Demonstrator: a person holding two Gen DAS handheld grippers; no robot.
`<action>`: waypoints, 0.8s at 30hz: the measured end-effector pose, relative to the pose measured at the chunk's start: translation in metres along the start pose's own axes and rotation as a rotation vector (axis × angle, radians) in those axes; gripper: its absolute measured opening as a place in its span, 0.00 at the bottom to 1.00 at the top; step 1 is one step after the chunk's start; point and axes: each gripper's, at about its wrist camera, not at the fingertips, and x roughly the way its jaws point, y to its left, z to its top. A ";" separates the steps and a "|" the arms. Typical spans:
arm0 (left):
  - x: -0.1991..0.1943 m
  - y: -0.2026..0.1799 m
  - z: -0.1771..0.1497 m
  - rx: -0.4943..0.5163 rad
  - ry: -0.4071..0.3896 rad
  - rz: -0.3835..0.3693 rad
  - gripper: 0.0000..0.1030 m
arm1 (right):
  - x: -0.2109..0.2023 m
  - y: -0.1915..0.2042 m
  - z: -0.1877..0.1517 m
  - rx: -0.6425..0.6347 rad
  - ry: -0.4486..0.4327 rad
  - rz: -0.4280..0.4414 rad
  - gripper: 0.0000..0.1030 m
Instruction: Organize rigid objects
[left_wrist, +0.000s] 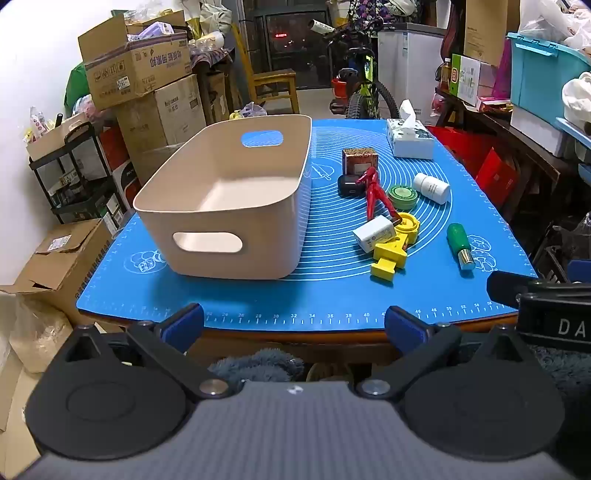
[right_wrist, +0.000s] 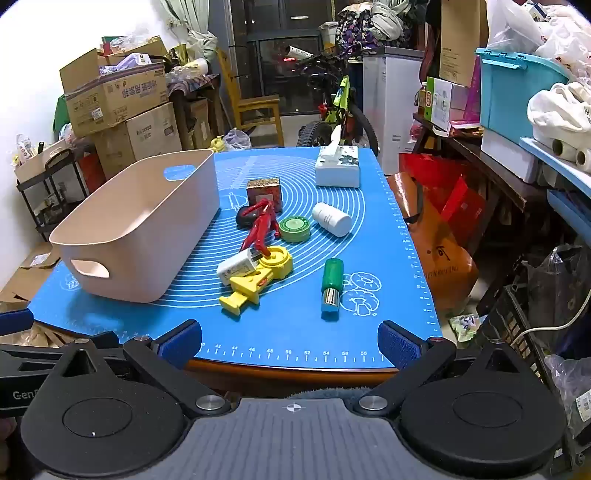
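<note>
Both grippers hang off the table's near edge, the left gripper and right gripper with fingers spread, gripping nothing. On the blue mat, the beige bin stands at the left; the yellow toy, white charger, red figure, green tin, white bottle and green cylinder lie mid-mat.

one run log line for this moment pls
phase: pre-grasp | left gripper: open, empty | right gripper: open, empty | bin: empty | loose items incl. green cylinder on mat
</note>
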 end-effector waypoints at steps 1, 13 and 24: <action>0.000 0.000 0.000 0.000 -0.004 0.001 1.00 | 0.000 0.000 0.000 -0.004 -0.003 -0.003 0.98; 0.000 0.000 0.000 -0.006 -0.007 -0.004 1.00 | -0.001 0.001 0.000 -0.004 -0.006 -0.002 0.98; 0.000 0.000 0.000 -0.005 -0.006 -0.004 1.00 | -0.001 0.001 -0.001 -0.004 -0.007 -0.003 0.98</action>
